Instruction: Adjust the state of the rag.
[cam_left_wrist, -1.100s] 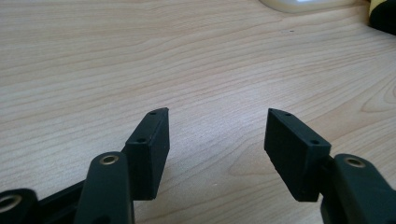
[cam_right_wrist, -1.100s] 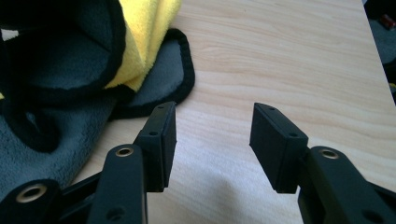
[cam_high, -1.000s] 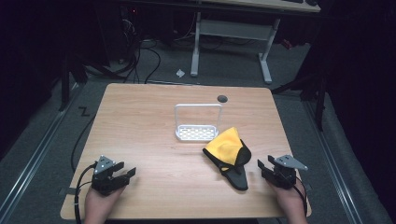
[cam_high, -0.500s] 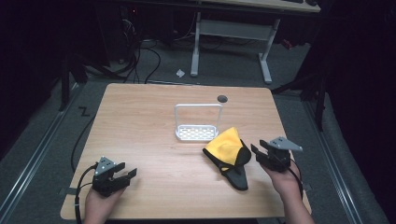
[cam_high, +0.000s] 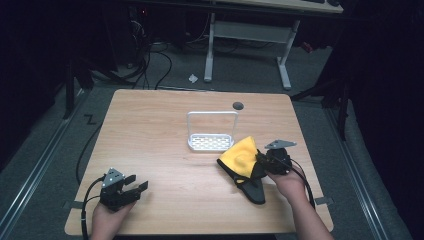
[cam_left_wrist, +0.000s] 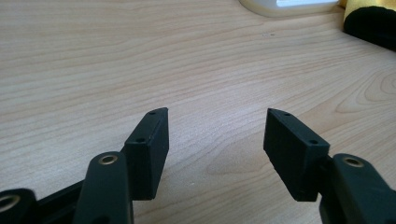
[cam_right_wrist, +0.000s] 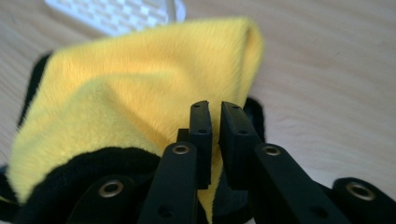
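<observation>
— Fingers (cam_right_wrist: 201, 135) of the right gripper (cam_right_wrist: 215, 108), how do they stand?

— Nearly together, pinching a fold of the yellow-and-black cloth (cam_right_wrist: 140, 93) at its near edge. Its jaws have just been closing, and yellow fabric sits in the narrow gap between them.

— Where does that cloth lie?

— On the wooden table (cam_high: 165, 140), toward the right side, just in front of the white rack (cam_high: 211, 142) and touching its right corner. In the high view the yellow part bunches up against the right gripper (cam_high: 260, 161), and a black part trails toward the person's edge of the table.

— And the left gripper?

— The left gripper (cam_high: 134, 186) rests low near the table's front left, well apart from the cloth. Its fingers (cam_left_wrist: 149, 144) are spread wide with only bare wood between them. From its own camera, the rack's base and a bit of the cloth show far off at the top right.

— Anything else on the table?

— A small dark round hole (cam_high: 238, 105) beyond the rack, near the far edge.
</observation>
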